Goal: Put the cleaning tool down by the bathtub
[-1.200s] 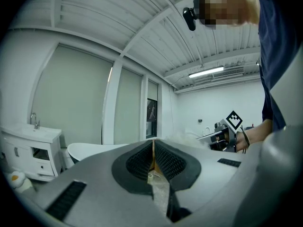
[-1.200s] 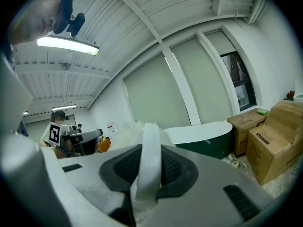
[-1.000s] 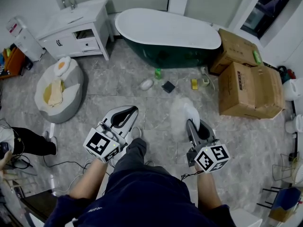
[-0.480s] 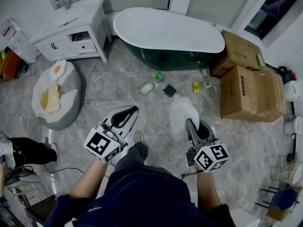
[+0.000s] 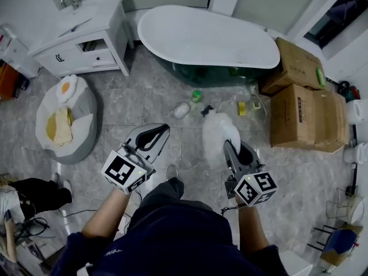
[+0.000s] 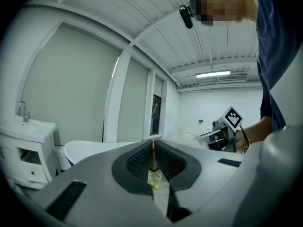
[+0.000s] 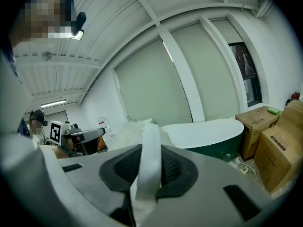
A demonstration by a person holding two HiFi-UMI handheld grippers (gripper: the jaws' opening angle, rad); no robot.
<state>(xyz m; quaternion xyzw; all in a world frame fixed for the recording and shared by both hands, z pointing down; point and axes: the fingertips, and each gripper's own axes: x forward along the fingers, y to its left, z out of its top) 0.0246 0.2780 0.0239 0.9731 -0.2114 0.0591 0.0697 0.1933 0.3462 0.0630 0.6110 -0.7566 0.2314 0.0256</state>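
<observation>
Holding the fluffy white cleaning tool (image 5: 215, 132) in the right gripper (image 5: 230, 146), jaws clamped on its flat handle; left gripper (image 5: 159, 132) closed, empty. Transport step, I reckon: next I lower it to the floor (image 5: 144, 105) beside the bathtub (image 5: 207, 36), then release.

small floor items (image 5: 181, 109) by bathtub (image 5: 213, 36) unidentifiable, cleaning tool (image 5: 214, 132) blurred

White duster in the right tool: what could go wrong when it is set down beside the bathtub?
1. The right tool grips the white duster only by its thin flat handle; the fluffy head might swing or slip out.
2. A green bottle and other small items lie on the floor by the bathtub; the duster could knock them over.
</observation>
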